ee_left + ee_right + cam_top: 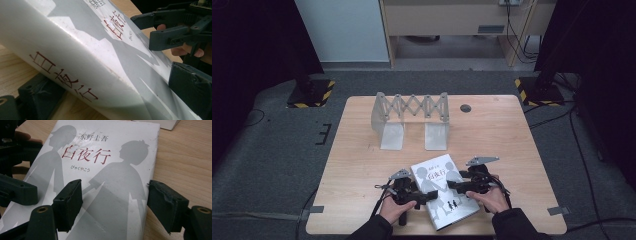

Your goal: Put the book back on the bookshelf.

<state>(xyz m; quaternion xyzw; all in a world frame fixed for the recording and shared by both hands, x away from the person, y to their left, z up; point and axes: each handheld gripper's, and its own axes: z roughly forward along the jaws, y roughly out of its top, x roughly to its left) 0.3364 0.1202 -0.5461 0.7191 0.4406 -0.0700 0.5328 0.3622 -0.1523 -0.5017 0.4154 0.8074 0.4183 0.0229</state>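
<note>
Your left gripper (426, 196) straddles the book's (443, 190) spine, jaws spread wide. Your right gripper (453, 186) stands half-open over its cover, one jaw off the edge.

Glossy paper book (444, 191), wooden table (362, 165)

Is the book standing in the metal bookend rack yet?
No, the book lies near the table's front edge between both grippers, apart from the rack farther back.

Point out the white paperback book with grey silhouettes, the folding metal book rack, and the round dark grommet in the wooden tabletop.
white paperback book (443, 192), high view, front cover.
folding metal book rack (412, 106), high view, scissor lattice.
round dark grommet (465, 108), high view, its centre.
</note>
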